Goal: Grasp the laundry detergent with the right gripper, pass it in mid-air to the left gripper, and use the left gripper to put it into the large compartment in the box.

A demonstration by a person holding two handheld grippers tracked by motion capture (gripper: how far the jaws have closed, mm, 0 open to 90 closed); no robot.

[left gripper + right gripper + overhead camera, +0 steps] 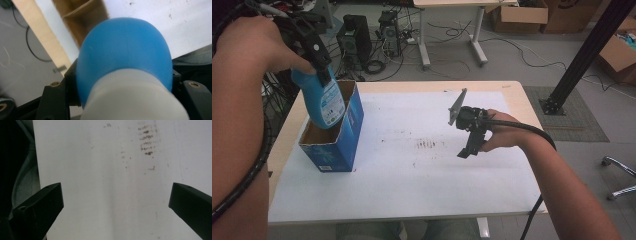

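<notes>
A blue plastic bottle (pixel 323 102) with a printed label hangs upright, its lower part inside an open blue cardboard box (pixel 347 137) at the left of the table. My left gripper (pixel 318 62) is shut on the bottle's neck from above. In the left gripper view the bottle (pixel 125 52) bulges between the jaws, with its white collar nearest the camera and the box's brown inside (pixel 82 20) beyond it. My right gripper (pixel 468 150) hovers open over the white sheet at the table's middle right, holding nothing. Its jaws stand far apart in the right gripper view (pixel 115 202).
A white sheet (pixel 412 170) with brown stains (pixel 428 144) covers the wooden table (pixel 517 97). Past the far edge stand computer towers (pixel 354 37), cables and another table's legs. A black post (pixel 584 55) rises at the right, with cardboard boxes (pixel 517 15) behind.
</notes>
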